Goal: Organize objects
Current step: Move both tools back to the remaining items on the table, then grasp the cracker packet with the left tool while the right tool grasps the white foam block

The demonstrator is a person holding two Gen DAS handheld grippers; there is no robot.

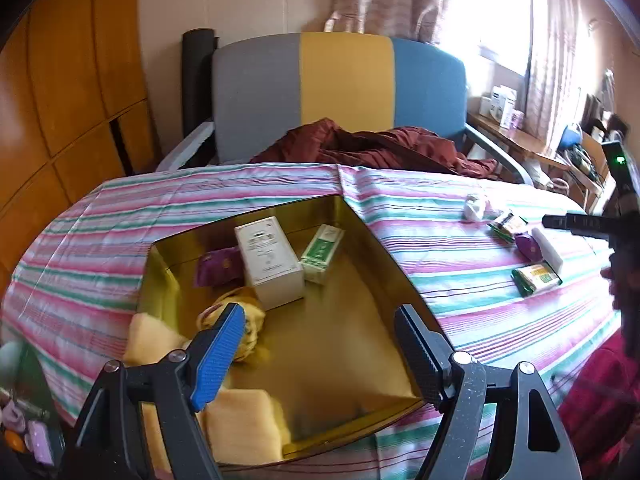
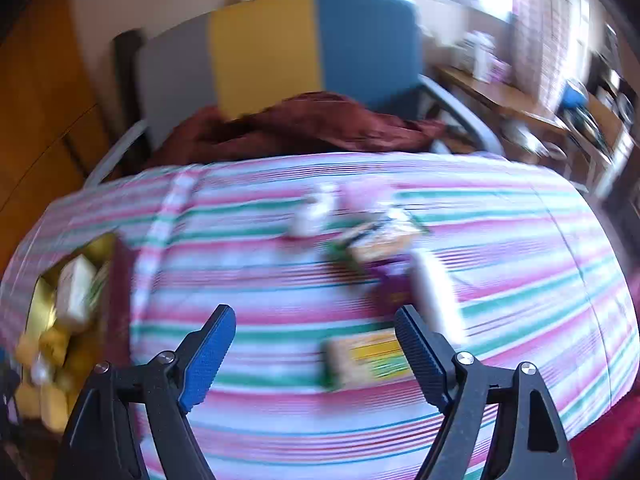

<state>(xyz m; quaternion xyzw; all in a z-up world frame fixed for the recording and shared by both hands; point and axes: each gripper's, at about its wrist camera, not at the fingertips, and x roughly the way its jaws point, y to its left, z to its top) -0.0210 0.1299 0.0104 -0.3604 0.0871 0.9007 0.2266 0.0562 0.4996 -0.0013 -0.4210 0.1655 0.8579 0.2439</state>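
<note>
- On the striped tablecloth (image 1: pixel 248 184), toward the left side, sat a shallow gold-lined box (image 1: pixel 360 216) with its open top facing up.
- Inside it, a white carton (image 1: pixel 270 262) lay roughly in the middle, with a green-and-white packet (image 1: pixel 322 254) just beside it on the right and a purple pouch (image 1: pixel 216 268) touching it on the left.
- A yellow crumpled bundle (image 1: pixel 248 320) lay in the near left part of the box, and pale yellow padding (image 1: pixel 240 420) sat along the near edge.
- The left gripper (image 1: pixel 320 354) hung over the near part of the box with its jaws spread and nothing between them, so basically just released.
- Over on the right of the cloth there was a loose bunch of stuff: a small white wad (image 1: pixel 476 206), a couple of green snack packets (image 1: pixel 536 276), another purple pouch (image 1: pixel 528 246) and a white bar-shaped box (image 1: pixel 554 250).
- The right gripper (image 2: pixel 316 354) was over that right-hand bunch, jaws apart and empty. Its own view was pretty smeared, but a green-and-yellow packet (image 2: pixel 364 360) lay on the cloth between the two fingers, not touched as far as I could tell.
- At the far side stood a chair (image 1: pixel 340 76) with grey, yellow and blue panels, and a dark red cloth (image 1: pixel 372 148) heaped on its seat.
</note>
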